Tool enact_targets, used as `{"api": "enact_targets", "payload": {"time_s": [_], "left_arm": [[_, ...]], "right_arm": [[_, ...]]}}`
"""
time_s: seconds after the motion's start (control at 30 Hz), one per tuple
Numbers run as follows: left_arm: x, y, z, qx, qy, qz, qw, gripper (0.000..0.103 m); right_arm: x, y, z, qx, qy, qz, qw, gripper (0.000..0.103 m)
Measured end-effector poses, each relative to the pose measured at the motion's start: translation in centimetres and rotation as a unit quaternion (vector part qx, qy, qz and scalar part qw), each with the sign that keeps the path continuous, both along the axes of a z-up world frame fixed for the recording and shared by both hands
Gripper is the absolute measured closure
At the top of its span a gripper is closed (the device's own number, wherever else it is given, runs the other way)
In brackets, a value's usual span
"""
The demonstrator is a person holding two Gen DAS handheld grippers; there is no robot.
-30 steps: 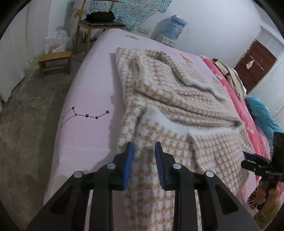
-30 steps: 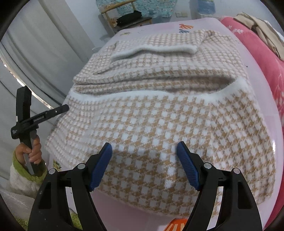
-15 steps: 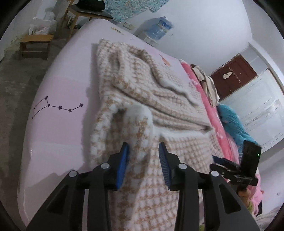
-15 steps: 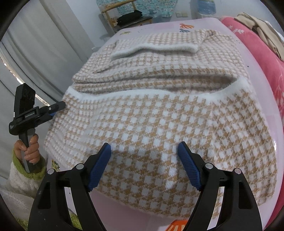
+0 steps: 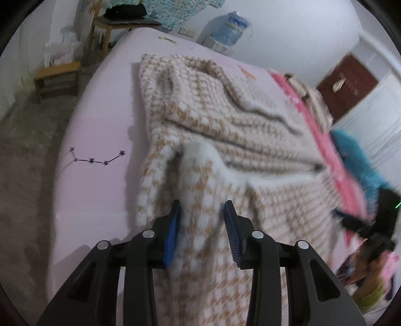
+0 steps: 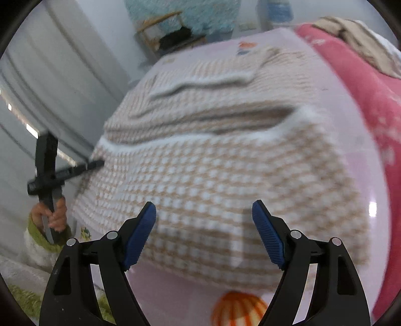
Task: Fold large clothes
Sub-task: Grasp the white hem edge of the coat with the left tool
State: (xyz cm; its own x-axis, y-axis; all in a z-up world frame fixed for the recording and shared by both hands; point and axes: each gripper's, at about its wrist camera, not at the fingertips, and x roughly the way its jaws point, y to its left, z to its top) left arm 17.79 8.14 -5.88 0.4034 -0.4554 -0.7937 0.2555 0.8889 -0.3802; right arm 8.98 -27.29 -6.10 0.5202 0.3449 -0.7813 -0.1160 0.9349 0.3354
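A large beige-and-white houndstooth sweater (image 5: 225, 120) lies folded on a pink bed (image 5: 100, 140), its near part doubled over so a white hem runs across it. My left gripper (image 5: 202, 204) is shut on a raised fold at the sweater's left edge, and the cloth tents up between its blue pads. In the right wrist view that gripper (image 6: 96, 164) touches the sweater (image 6: 213, 175) at its left side, held by a hand in a green cuff. My right gripper (image 6: 204, 204) hovers open over the near edge with nothing between its fingers. It shows blurred at the far right (image 5: 351, 218).
A pink quilt (image 6: 363, 100) with a heap of clothes (image 6: 356, 32) runs along the bed's right side, next to a blue cloth (image 5: 356, 160). On the floor at left stand a wooden stool (image 5: 57, 72) and a chair (image 5: 125, 22). A water bottle (image 5: 233, 27) stands by the far wall.
The sweater's left edge, flat a second ago, now stands up in a peak between my left jaws. My right gripper shifted a little over the near hem, and both views are blurred.
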Motion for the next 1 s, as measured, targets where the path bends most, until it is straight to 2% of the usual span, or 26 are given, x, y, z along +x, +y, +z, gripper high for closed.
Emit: {"api": "enact_targets", "payload": {"time_s": [0.13, 0.2, 0.27, 0.33, 0.5, 0.8, 1.0], "left_arm": [[-0.6, -1.9, 0.2, 0.085, -0.018, -0.001, 0.9962, 0.069], [-0.9, -3.4, 0.1, 0.137, -0.036, -0.003, 0.9899, 0.069], [-1.0, -4.2, 0.0, 0.165, -0.047, -0.003, 0.9851, 0.069], [-0.9, -4.3, -0.1, 0.168, -0.046, 0.003, 0.9847, 0.069], [-0.7, -3.9, -0.1, 0.16, -0.04, 0.011, 0.9862, 0.068], [-1.0, -4.1, 0.0, 0.168, -0.042, 0.013, 0.9847, 0.068], [-1.0, -4.1, -0.1, 0.167, -0.043, 0.014, 0.9849, 0.068]], "right_arm": [[0.2, -4.4, 1.2, 0.011, -0.02, -0.051, 0.998, 0.029], [1.3, -6.2, 1.3, 0.019, -0.026, -0.066, 0.997, 0.033], [2.6, -7.2, 1.0, 0.021, -0.026, -0.069, 0.997, 0.038], [4.1, -7.6, 0.6, 0.015, -0.024, -0.067, 0.997, 0.045], [7.0, -8.3, -0.9, -0.012, -0.01, -0.071, 0.997, 0.054], [3.8, -7.8, -0.6, -0.016, 0.011, -0.035, 0.999, 0.063], [5.3, -7.6, -0.5, -0.037, 0.009, -0.035, 0.999, 0.067]]}}
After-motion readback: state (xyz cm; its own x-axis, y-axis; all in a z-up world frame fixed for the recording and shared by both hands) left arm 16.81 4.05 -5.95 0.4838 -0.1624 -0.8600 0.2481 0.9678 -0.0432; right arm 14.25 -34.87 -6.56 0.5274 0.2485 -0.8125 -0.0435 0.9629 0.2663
